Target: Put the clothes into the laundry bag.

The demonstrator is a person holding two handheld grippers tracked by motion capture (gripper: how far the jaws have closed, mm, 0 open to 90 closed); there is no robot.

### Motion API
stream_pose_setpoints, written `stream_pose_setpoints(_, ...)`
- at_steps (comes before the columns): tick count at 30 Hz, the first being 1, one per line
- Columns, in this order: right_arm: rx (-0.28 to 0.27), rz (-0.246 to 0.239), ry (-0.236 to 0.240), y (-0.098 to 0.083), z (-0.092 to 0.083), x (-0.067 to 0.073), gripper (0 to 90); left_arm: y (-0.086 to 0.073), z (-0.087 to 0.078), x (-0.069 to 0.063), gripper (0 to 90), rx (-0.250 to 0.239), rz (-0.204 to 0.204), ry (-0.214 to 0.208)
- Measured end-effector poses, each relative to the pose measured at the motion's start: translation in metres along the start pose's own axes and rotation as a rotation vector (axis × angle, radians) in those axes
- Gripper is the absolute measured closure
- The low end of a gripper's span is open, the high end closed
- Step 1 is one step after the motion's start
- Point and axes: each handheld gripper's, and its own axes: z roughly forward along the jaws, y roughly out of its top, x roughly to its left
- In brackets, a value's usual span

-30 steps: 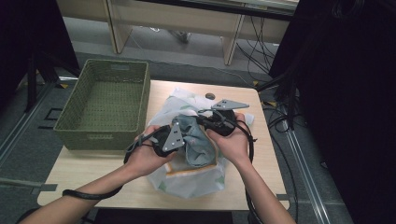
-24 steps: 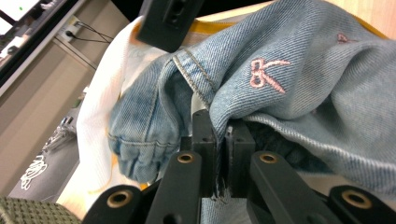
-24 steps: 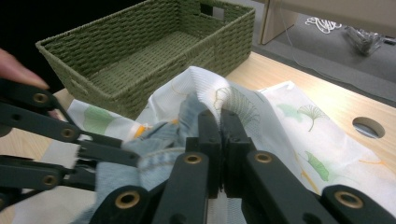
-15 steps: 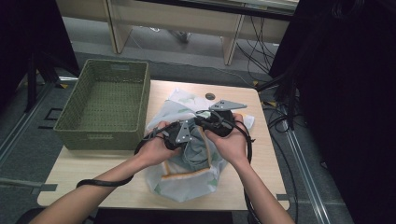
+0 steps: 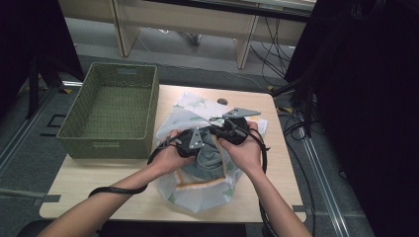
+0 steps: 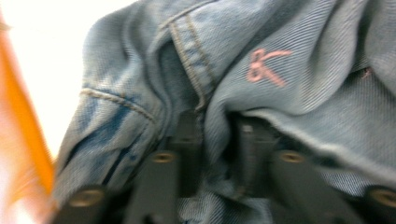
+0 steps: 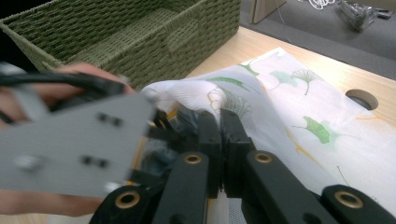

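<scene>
Between the two grippers, at the middle of the worktop [image 5: 99, 185], lies a bunched denim garment [image 6: 261, 93] on a white cloth [image 5: 207, 195] printed with green leaves and edged in orange. The left gripper [image 5: 190, 143] has its fingers [image 6: 187, 135] part-spread and pushed into the denim, with a fold of it standing between them just below a seam and a small pink stitched bow [image 6: 266, 65]; whether they truly pinch that fold I cannot tell. The right gripper [image 7: 219, 130] has its fingers pressed together, and cloth lies right against their tips, but it is unclear whether any fabric is caught between them. Beyond the left fingers and to their outer side sits a green woven basket [image 5: 111, 111], apparently holding nothing.

Judging from this, the likely trouble is grip. A thick denim fold could slide out of the left fingers if they lift before closing fully. The right fingers may snag the thin cloth instead of the denim, so a pull would drag both together and rumple the wrap. With the grippers nearly touching, they could also knock each other.
</scene>
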Motion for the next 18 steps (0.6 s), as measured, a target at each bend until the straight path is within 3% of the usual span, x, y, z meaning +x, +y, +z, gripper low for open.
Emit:
stream_pose_setpoints(2,0.002,0.006,-0.002,0.000,0.001,-0.001,89.8,0.001,-0.012,0.000,54.7,-0.029,0.011,-0.019)
stream_pose_setpoints(5,0.001,0.003,-0.009,0.000,0.000,-0.003,89.8,0.003,-0.032,-0.003,50.8,-0.058,0.047,-0.031)
stream_pose_setpoints(8,-0.001,0.006,-0.011,0.000,0.000,-0.003,89.8,0.005,-0.051,-0.009,51.6,-0.081,0.080,-0.065)
stream_pose_setpoints(10,-0.002,0.003,-0.012,0.000,0.000,-0.003,89.8,0.006,-0.059,-0.019,57.9,-0.102,0.088,-0.116)
stream_pose_setpoints(14,0.000,0.004,-0.008,0.000,0.001,-0.001,89.8,0.010,-0.051,-0.037,64.2,-0.117,0.093,-0.205)
stream_pose_setpoints(17,0.005,0.020,-0.009,0.000,0.000,0.000,89.8,0.012,-0.032,-0.047,69.0,-0.086,0.125,-0.208)
stream_pose_setpoints(18,0.000,0.003,-0.005,0.000,0.000,0.000,89.8,0.012,-0.024,-0.047,70.5,-0.072,0.128,-0.200)
